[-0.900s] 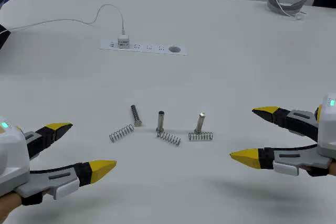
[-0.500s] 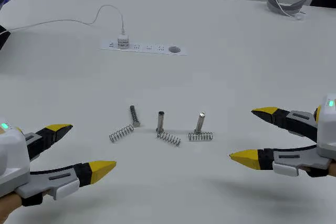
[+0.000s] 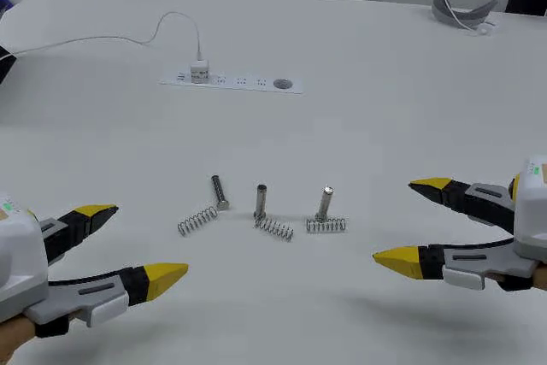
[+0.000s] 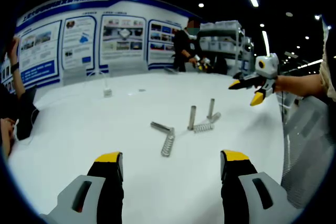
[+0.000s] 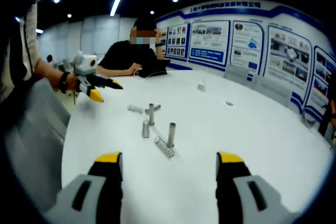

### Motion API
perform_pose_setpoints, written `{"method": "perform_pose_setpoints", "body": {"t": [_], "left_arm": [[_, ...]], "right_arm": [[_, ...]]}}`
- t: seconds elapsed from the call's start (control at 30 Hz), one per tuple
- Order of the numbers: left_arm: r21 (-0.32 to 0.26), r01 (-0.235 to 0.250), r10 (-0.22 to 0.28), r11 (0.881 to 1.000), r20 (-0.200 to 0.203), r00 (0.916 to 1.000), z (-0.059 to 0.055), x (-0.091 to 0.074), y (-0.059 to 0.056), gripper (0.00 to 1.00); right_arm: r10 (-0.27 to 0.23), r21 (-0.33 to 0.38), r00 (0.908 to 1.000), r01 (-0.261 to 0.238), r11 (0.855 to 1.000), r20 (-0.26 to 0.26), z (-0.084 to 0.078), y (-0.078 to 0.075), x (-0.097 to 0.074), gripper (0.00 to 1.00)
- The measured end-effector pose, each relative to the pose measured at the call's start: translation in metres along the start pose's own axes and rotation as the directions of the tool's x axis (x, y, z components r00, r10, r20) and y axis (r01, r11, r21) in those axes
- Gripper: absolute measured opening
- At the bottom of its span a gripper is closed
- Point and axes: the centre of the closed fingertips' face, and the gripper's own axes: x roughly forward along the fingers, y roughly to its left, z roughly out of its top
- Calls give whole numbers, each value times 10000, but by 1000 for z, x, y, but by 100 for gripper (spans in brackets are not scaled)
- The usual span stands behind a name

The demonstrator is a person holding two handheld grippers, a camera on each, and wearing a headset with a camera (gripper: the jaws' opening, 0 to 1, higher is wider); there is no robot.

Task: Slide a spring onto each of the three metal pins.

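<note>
Both tongs hover low over the white bench (image 3: 410,91), one on either side of the work. The left tongs (image 3: 144,241) come in from the lower left with the yellow tips spread wide and nothing between them. The right tongs (image 3: 398,220) mirror them from the right edge, just as wide and just as bare. Each sits well apart from the parts.

In the middle of the bench are three metal pins in a short row. The left pin (image 3: 219,191) leans far over, and the left gripper view shows it lying flat on the surface. The middle pin (image 3: 261,200) stands upright and so does the right pin (image 3: 326,202).

Now the springs, all three loose on the bench. The left spring (image 3: 197,219) lies slantwise, its upper end close to the fallen pin. The middle spring (image 3: 274,227) runs off to the right from the foot of the middle pin. The right spring (image 3: 326,225) lies level along the base of the right pin, on the near side.

Farther back a white power strip (image 3: 248,83) lies flat, with a small plug (image 3: 199,71) seated in its left end and a thin cable (image 3: 162,23) looping away to the left.

In the right gripper view a person (image 5: 134,51) sits at the far side, arms resting on the bench top.
</note>
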Motion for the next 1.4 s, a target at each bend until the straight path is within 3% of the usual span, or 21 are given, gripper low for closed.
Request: {"method": "perform_pose_setpoints", "body": {"t": [0.5,1.1,1.4], "left_arm": [[6,-40,40,10000,-167,9999,9,11,6,72],[-185,6,-13,9998,-341,9994,33,48,21,64],[-19,165,-166,9999,-807,9966,31,71,20,62]], "right_arm": [[-22,87,10000,23,10000,-38,-1,1,-1,74],[-158,200,9999,159,9997,-53,-2,-3,-4,74],[-195,263,9998,197,9995,-65,-2,-4,-5,74]]}}
